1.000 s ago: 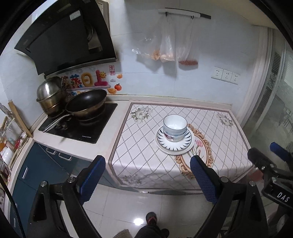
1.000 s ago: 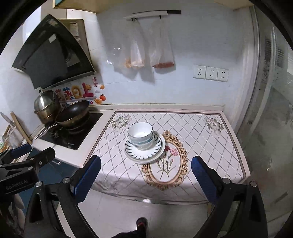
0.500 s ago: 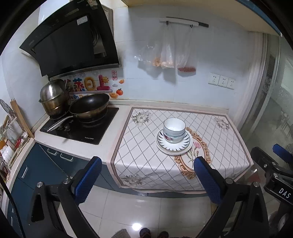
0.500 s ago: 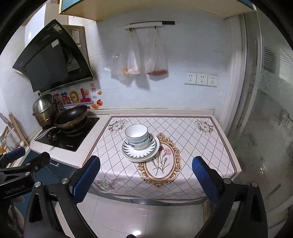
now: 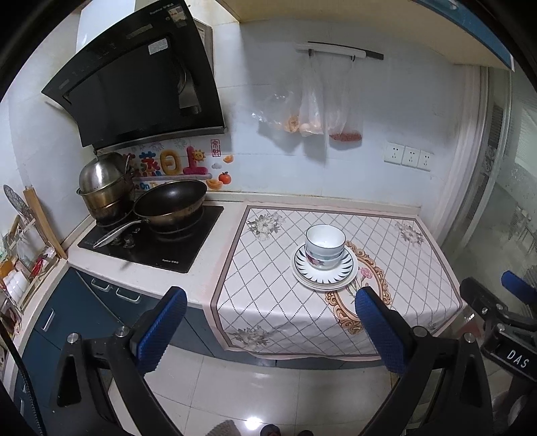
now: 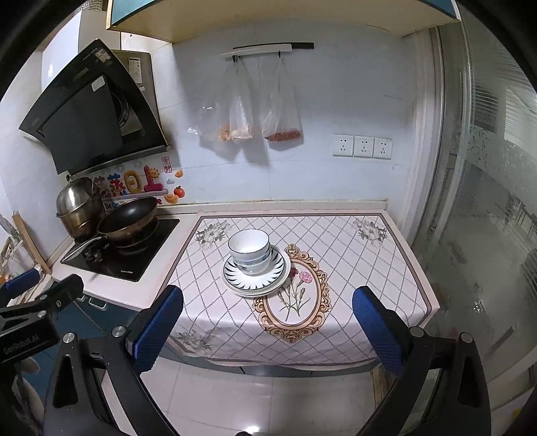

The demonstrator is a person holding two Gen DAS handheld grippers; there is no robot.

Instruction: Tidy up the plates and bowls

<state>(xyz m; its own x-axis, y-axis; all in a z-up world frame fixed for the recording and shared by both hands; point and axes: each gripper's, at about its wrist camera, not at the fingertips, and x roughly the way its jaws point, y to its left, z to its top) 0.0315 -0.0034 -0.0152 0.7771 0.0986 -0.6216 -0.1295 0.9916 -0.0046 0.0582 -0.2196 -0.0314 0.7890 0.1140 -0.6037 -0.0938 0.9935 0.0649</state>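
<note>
Both grippers — left gripper [image 5: 270, 322], right gripper [image 6: 266, 320] — wide open, empty; bowls [image 6: 249, 250] stacked on plates [image 6: 256, 280].

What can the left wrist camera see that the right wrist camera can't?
Only the left wrist view shows the rack of white cups at its left edge and the right gripper. Only the right wrist view shows the left gripper and the blue cabinet front overhead. Both show the stacked bowls on the plates, the black wok and the hanging bags.
</note>
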